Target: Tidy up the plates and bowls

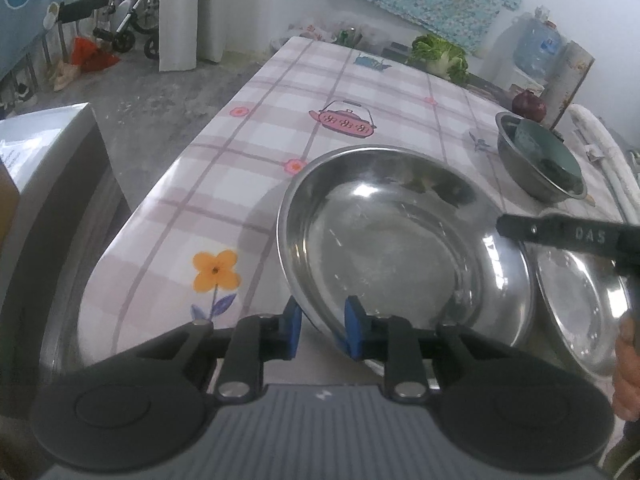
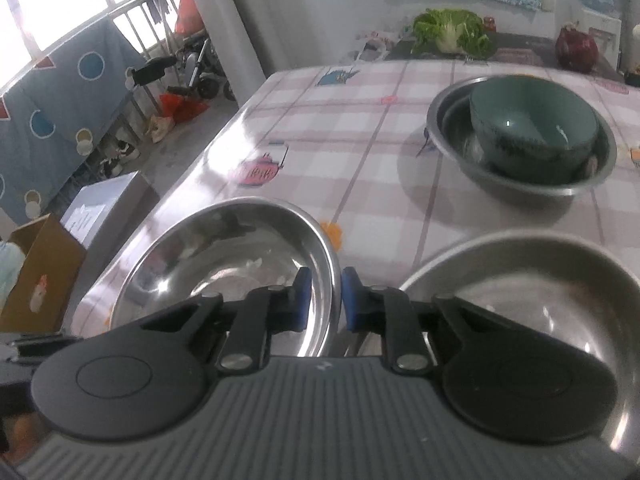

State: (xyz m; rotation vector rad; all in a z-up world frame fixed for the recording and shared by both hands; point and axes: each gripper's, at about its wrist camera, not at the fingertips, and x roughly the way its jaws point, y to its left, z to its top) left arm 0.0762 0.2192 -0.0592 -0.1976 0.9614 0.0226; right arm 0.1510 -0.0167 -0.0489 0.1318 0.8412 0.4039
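Observation:
A wide shiny steel plate is tilted above the table, and both grippers hold its rim. My left gripper is shut on its near rim, blue pads either side. My right gripper is shut on the right rim of the same plate, and its finger shows in the left wrist view. A second steel plate lies to the right of it, also seen in the left wrist view. Farther back, a green bowl sits inside a steel bowl.
The table has a pink plaid cloth whose left edge drops to the floor. Cabbage and a dark red bag sit beyond the far edge. Boxes stand on the floor at left.

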